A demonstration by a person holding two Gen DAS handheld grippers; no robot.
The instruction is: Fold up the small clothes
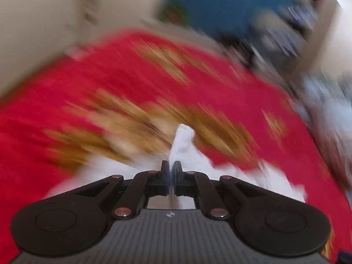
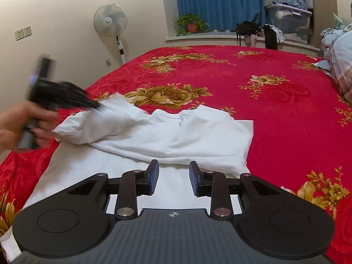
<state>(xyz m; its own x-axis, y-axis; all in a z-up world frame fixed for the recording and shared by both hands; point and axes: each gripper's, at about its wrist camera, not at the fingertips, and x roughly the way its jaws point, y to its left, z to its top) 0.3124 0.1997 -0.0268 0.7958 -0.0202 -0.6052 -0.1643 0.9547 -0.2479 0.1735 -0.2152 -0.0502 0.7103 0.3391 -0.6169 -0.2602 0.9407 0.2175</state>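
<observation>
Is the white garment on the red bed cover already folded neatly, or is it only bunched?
Only bunched. The white garment lies crumpled and partly doubled over on the red bed cover, with the left gripper shut on a pinch of it.

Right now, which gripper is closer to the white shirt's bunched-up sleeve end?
Left. The left gripper is shut on the white shirt, pinching its bunched sleeve end. The right gripper is open above the shirt's flat near part, apart from that end.
</observation>
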